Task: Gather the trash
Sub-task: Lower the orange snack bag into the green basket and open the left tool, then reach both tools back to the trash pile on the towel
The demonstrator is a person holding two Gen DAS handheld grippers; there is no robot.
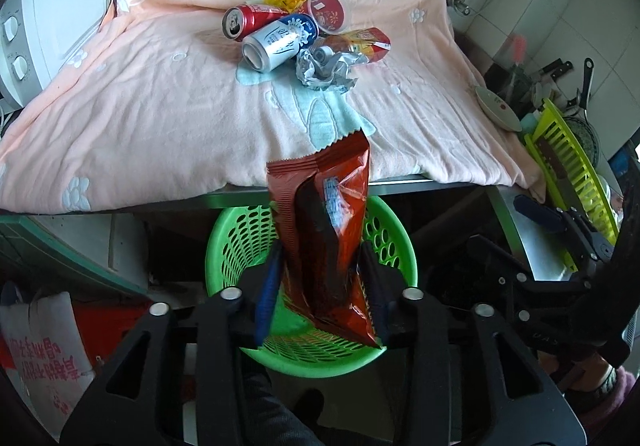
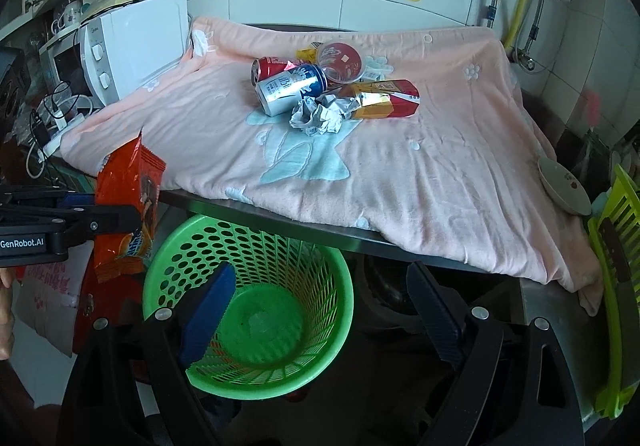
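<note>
Nearest the left wrist camera, the left gripper [image 1: 320, 278] hangs over the green basket [image 1: 224, 246] with the red snack wrapper [image 1: 328, 213] standing upright between its blue-padded fingers [image 1: 267, 286]; the jaws are parted some way, and whether the pads press on the wrapper cannot be told. In the right wrist view, the right gripper [image 2: 324, 310] has its jaws spread wide with nothing between them, above the same basket [image 2: 280, 378], which sits on the floor below the counter's front edge. The wrapper [image 2: 128, 205] shows at the left there, just beside the basket's rim. Farther back, on the pink blanket [image 1: 140, 117] covering the counter, lies a heap of rubbish: a crumpled paper ball [image 1: 324, 71], a white and blue can [image 1: 280, 39], a red can [image 1: 248, 18] and a round plastic cup [image 1: 330, 9]. A white microwave [image 2: 132, 45] stands at the blanket's left end.
</note>
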